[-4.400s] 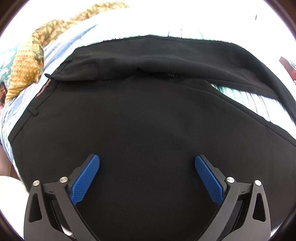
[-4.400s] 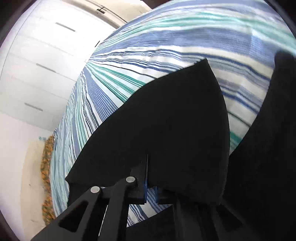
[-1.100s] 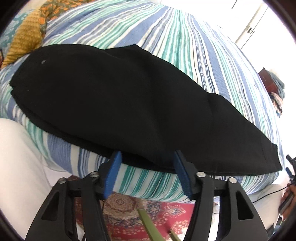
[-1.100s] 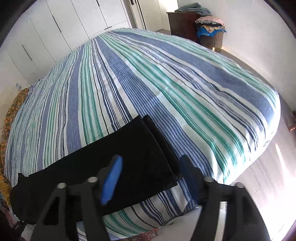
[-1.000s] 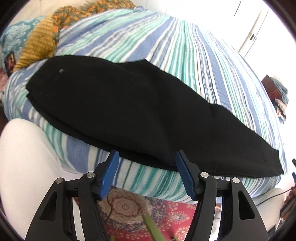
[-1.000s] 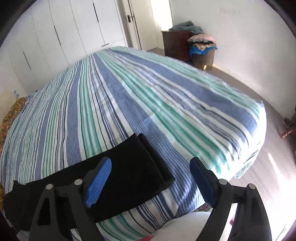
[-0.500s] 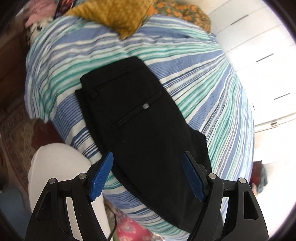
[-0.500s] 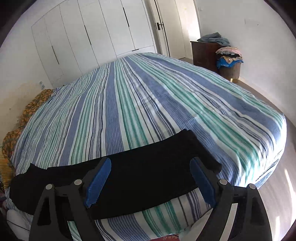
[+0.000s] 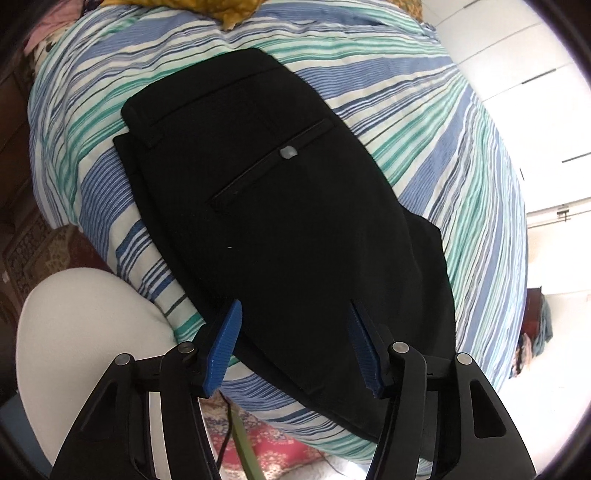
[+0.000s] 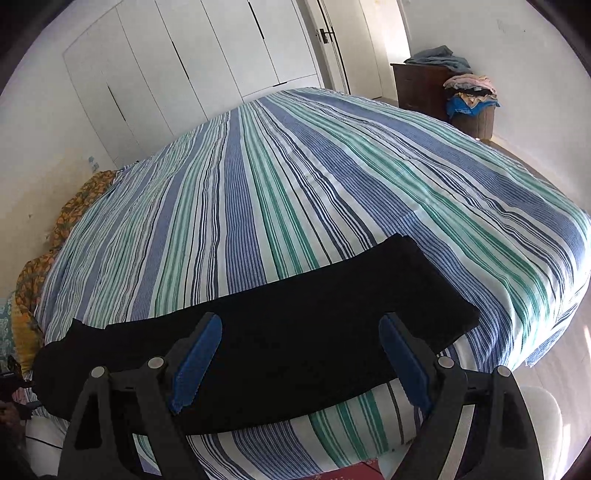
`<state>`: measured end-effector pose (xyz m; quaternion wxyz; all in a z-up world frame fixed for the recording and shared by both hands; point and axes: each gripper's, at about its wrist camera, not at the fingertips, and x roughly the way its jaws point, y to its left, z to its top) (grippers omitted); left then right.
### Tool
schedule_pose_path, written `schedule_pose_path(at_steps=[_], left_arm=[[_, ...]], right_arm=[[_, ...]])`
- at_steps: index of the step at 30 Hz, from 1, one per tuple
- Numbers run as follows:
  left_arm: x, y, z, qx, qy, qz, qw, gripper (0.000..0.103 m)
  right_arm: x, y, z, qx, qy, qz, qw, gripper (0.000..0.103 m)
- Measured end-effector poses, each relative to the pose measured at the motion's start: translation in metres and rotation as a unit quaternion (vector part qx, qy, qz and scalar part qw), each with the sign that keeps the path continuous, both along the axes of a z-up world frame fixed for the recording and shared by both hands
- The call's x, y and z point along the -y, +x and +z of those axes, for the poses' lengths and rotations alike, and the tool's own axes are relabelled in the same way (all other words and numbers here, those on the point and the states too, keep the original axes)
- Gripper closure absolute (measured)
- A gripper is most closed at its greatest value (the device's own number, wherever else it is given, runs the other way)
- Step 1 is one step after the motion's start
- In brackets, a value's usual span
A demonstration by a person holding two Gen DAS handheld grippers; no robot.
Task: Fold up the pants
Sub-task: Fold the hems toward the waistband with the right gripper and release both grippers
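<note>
Black pants (image 9: 280,206) lie folded lengthwise, one leg on the other, along the near edge of a striped bed (image 9: 461,155). The left wrist view shows the waistband and a back pocket with a button at the far end. My left gripper (image 9: 293,347) is open and empty, above the thigh part near the bed edge. In the right wrist view the pants (image 10: 295,343) run across the frame, with the leg hems at the right. My right gripper (image 10: 299,362) is open and empty above the legs.
A yellow patterned cushion (image 9: 236,9) lies beyond the waistband. A red patterned rug (image 9: 273,450) covers the floor below the bed edge. White wardrobe doors (image 10: 207,55) stand behind the bed. A dark dresser and a basket of clothes (image 10: 469,99) are at the far right.
Both grippers pulled back from the pants and opened wider. The left one swung toward the waistband end and came closer over the pants. The right one lowered slightly toward the legs.
</note>
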<state>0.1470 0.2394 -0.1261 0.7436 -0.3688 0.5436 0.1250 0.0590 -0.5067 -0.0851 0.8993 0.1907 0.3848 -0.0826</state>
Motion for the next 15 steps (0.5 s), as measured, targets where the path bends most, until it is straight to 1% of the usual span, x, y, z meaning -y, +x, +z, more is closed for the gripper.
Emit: schedule_pose_path(at_steps=[2, 4, 5, 6, 7, 8, 9, 11, 12, 13, 14, 15], left_arm=[[0.021, 0.013, 0.009, 0.019, 0.02, -0.035, 0.999, 0.04], [0.045, 0.031, 0.018, 0.043, 0.049, -0.074, 0.9952, 0.038], [0.059, 0.042, 0.022, 0.06, 0.071, -0.092, 0.9914, 0.037], [0.07, 0.053, 0.023, 0.073, 0.093, -0.108, 0.9871, 0.033], [0.082, 0.063, 0.021, 0.083, 0.115, -0.125, 0.982, 0.029], [0.092, 0.072, 0.014, 0.081, 0.133, -0.14, 0.9778, 0.029], [0.101, 0.08, 0.002, 0.062, 0.152, -0.155, 0.9742, 0.03], [0.114, 0.085, -0.035, -0.017, 0.169, -0.18, 0.9689, 0.041], [0.118, 0.077, -0.046, -0.041, 0.179, -0.181, 0.9662, 0.044], [0.122, 0.067, -0.048, -0.036, 0.193, -0.182, 0.9636, 0.042], [0.127, 0.056, -0.047, -0.031, 0.214, -0.188, 0.9581, 0.041], [0.134, 0.045, -0.044, -0.033, 0.237, -0.2, 0.9501, 0.041]], right_arm=[[0.001, -0.001, 0.0, 0.002, 0.004, 0.0, 1.0, 0.016], [0.0, 0.001, -0.002, 0.0, 0.007, 0.007, 1.0, 0.016], [-0.002, 0.003, -0.003, -0.003, 0.007, 0.012, 1.0, 0.016], [-0.004, 0.006, -0.004, -0.005, 0.008, 0.019, 1.0, 0.016], [-0.006, 0.008, -0.004, -0.004, 0.01, 0.026, 1.0, 0.016], [-0.01, 0.011, -0.005, -0.003, 0.009, 0.032, 0.999, 0.016], [-0.013, 0.013, -0.005, -0.001, 0.006, 0.039, 0.999, 0.016], [-0.021, 0.017, -0.007, 0.002, -0.001, 0.053, 0.999, 0.016], [-0.025, 0.02, -0.01, -0.002, -0.002, 0.062, 0.998, 0.016], [-0.029, 0.022, -0.014, -0.011, -0.003, 0.07, 0.998, 0.016], [-0.031, 0.023, -0.018, -0.021, -0.002, 0.076, 0.997, 0.016], [-0.032, 0.024, -0.022, -0.03, -0.002, 0.081, 0.996, 0.016]])
